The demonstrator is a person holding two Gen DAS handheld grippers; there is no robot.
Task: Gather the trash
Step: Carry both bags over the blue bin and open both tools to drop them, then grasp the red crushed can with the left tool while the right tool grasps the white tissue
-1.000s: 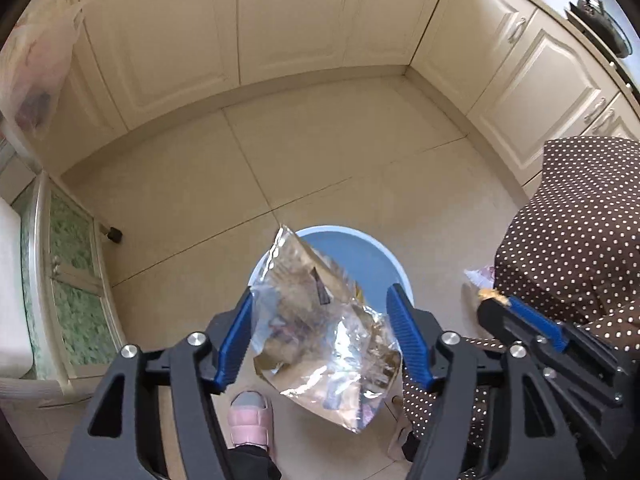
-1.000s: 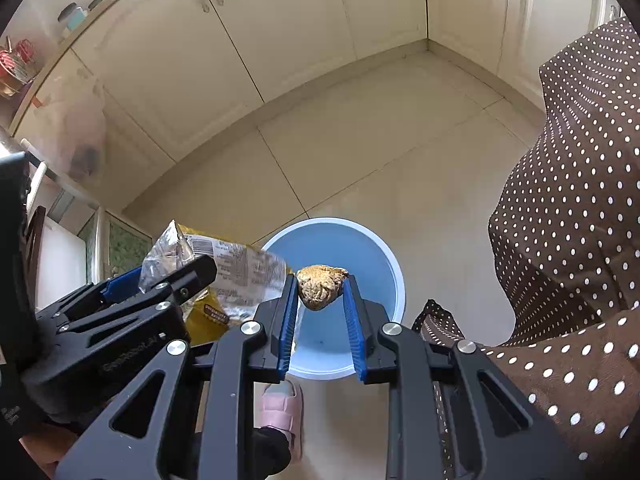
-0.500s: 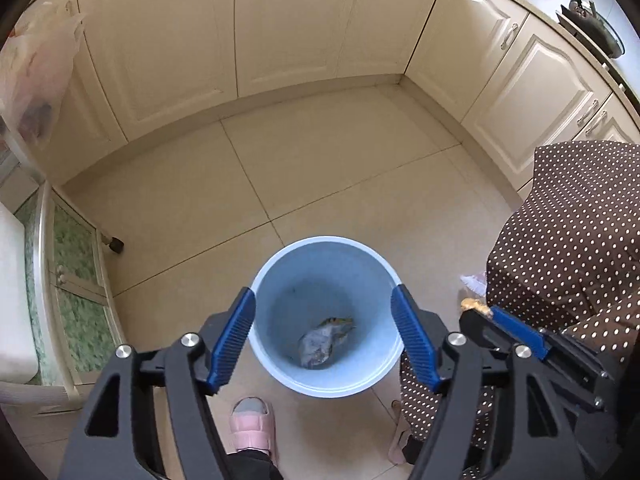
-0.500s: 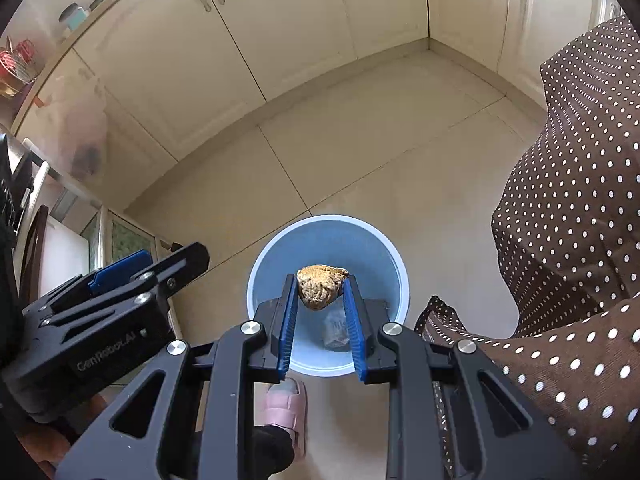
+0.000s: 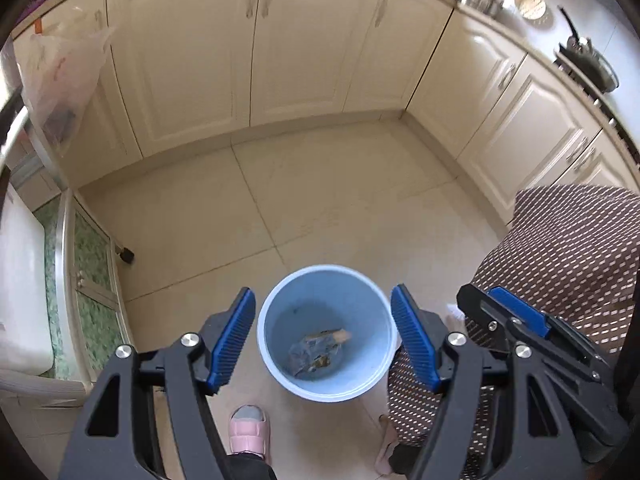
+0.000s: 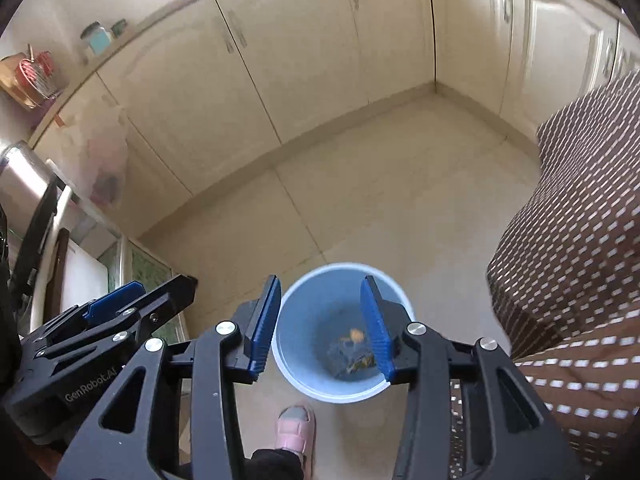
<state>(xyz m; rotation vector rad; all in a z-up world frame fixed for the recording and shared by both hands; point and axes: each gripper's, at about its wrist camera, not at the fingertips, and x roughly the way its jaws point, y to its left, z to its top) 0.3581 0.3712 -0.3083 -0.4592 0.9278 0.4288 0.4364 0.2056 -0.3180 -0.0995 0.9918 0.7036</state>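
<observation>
A light blue bin point(image 5: 326, 332) stands on the tiled floor; it also shows in the right wrist view point(image 6: 344, 332). A crumpled foil wrapper point(image 5: 314, 354) and a brown lump of trash point(image 5: 340, 335) lie at its bottom; both show in the right wrist view, wrapper point(image 6: 346, 356), lump point(image 6: 355, 335). My left gripper point(image 5: 323, 336) is open and empty above the bin. My right gripper point(image 6: 322, 322) is open and empty above the bin too. Each gripper shows at the edge of the other's view.
Cream cabinets point(image 5: 256, 48) line the far and right sides. A plastic bag point(image 5: 60, 76) hangs at left. A green-fronted cabinet point(image 5: 88, 280) stands at left. A brown dotted dress point(image 5: 568, 256) is at right. A pink slipper point(image 5: 248, 430) is beside the bin.
My left gripper let the foil wrapper fall into the bin. My right gripper opened and the brown lump dropped into the bin. Both grippers have risen.
</observation>
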